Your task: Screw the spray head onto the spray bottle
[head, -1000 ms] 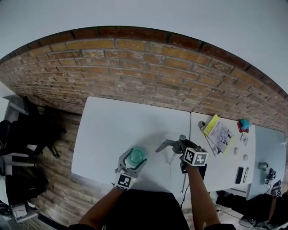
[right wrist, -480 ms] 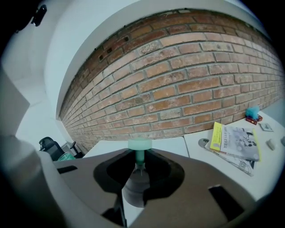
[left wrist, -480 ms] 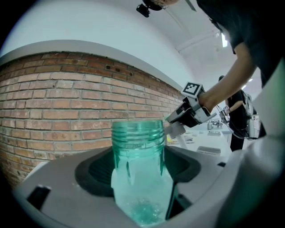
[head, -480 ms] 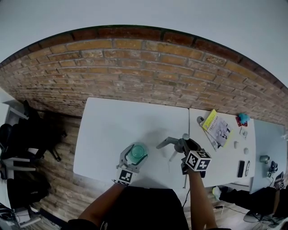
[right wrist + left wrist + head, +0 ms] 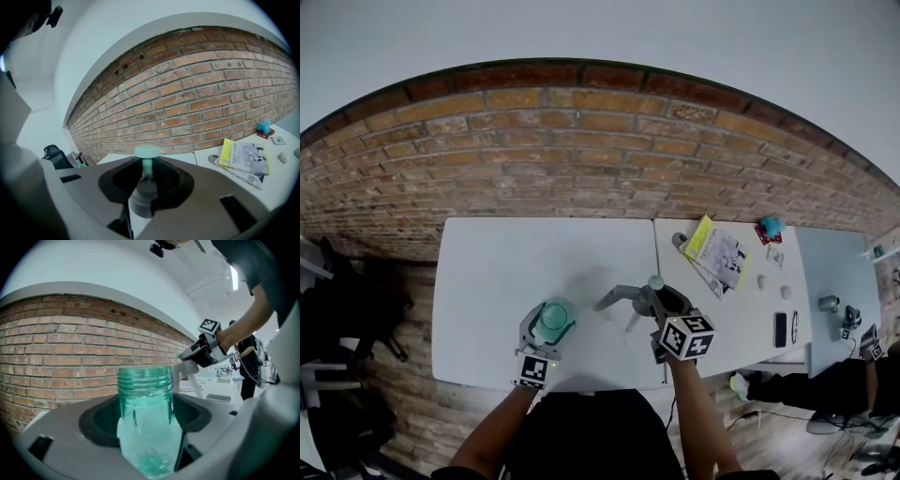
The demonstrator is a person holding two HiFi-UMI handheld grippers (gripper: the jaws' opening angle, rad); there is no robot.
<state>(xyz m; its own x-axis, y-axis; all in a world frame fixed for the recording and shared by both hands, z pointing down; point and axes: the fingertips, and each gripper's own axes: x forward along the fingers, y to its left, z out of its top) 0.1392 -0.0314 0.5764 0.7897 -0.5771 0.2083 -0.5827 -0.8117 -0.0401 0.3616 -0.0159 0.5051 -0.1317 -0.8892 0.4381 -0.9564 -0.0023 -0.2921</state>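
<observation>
Left tongs (image 5: 547, 325): clamped on upright bottle (image 5: 145, 399), near table (image 5: 497, 267) front edge. Right tongs (image 5: 662, 303): closed on spray head (image 5: 146, 161), raised beside bottle, apart. Step: aligning. Next: lower tube (image 5: 633, 323) into neck (image 5: 145, 378), seat, twist.

No txt, brand or nr could be read anywhere. Booklet (image 5: 717, 255) w/ yellow edge, by the back edge of the right-hand desk (image 5: 733, 321), carried print & a drawing, too small to read. Marker cube (image 5: 532, 370) of left gripper (image 5: 550, 311) & marker cube (image 5: 686, 337) of right gripper (image 5: 649, 300) bore only black-white square patterns, no letters.
</observation>
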